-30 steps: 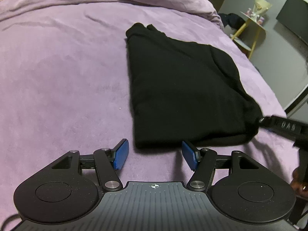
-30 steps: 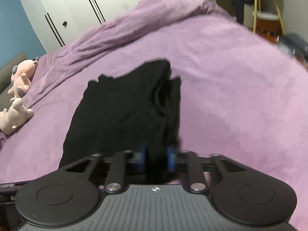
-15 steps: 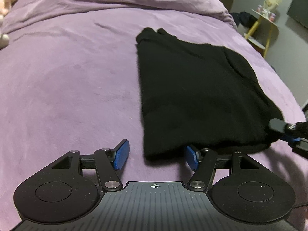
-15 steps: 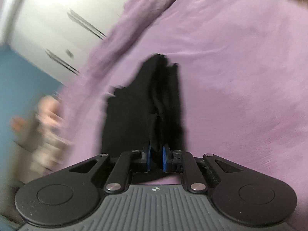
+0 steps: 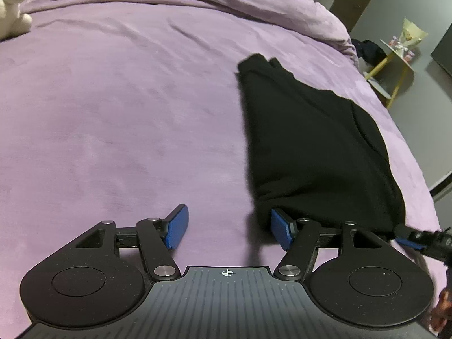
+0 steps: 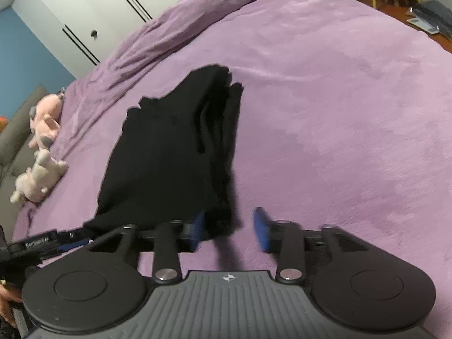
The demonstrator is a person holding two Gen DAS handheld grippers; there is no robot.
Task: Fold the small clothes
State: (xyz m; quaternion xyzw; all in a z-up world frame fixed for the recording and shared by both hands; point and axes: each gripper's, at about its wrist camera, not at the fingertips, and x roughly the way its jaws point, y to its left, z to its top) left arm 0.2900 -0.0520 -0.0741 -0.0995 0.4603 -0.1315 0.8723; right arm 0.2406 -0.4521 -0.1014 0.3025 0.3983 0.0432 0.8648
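Observation:
A black folded garment (image 5: 316, 147) lies on the purple bed cover (image 5: 113, 107); it also shows in the right wrist view (image 6: 169, 163). My left gripper (image 5: 228, 226) is open at the garment's near left corner, its right pad (image 5: 278, 227) touching the hem. My right gripper (image 6: 230, 230) is open, its left pad (image 6: 197, 230) against the garment's near right corner, motion-blurred. The right gripper's tip shows at the lower right in the left wrist view (image 5: 418, 240).
Stuffed toys (image 6: 42, 152) lie at the bed's left side. A white wardrobe (image 6: 93, 8) stands behind the bed. A yellow-legged side table (image 5: 395, 56) stands off the bed's far right edge, with grey floor beyond.
My right gripper was shut on the garment's corner and has now opened, letting it go. The left gripper shifted left, staying open at the hem.

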